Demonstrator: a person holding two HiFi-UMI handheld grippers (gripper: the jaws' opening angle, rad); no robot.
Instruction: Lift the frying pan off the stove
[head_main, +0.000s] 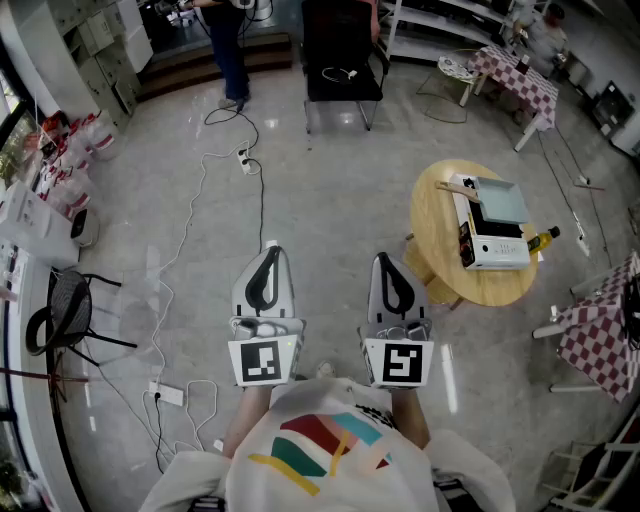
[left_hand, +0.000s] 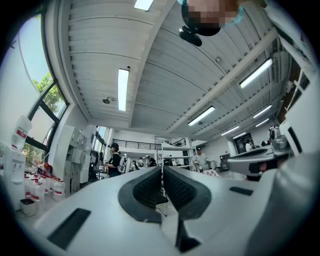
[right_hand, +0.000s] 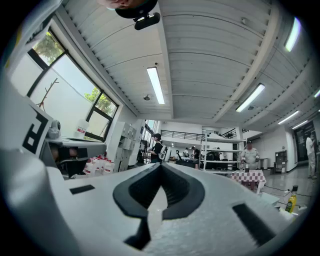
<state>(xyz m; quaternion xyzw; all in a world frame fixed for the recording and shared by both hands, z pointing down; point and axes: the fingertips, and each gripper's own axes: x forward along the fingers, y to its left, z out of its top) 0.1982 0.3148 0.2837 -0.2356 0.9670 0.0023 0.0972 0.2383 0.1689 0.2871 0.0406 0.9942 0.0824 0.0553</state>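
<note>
The frying pan (head_main: 500, 202) is square and grey with a wooden handle. It sits on a white portable stove (head_main: 495, 248) on a round wooden table (head_main: 437, 235) at the right of the head view. Both grippers are held over the floor, well left of and nearer than the table. My left gripper (head_main: 272, 251) is shut and empty, and my right gripper (head_main: 384, 261) is also shut and empty. In the left gripper view the left gripper's (left_hand: 161, 169) jaws meet, with only the room beyond. The right gripper view shows the right gripper (right_hand: 161, 165) the same way.
A yellow bottle (head_main: 543, 239) stands beside the stove. Cables and a power strip (head_main: 245, 160) lie on the floor ahead. A black chair (head_main: 340, 60) stands at the back, another (head_main: 65, 310) at the left. Checkered tables (head_main: 520, 80) (head_main: 600, 330) are on the right. A person (head_main: 225, 50) stands far back.
</note>
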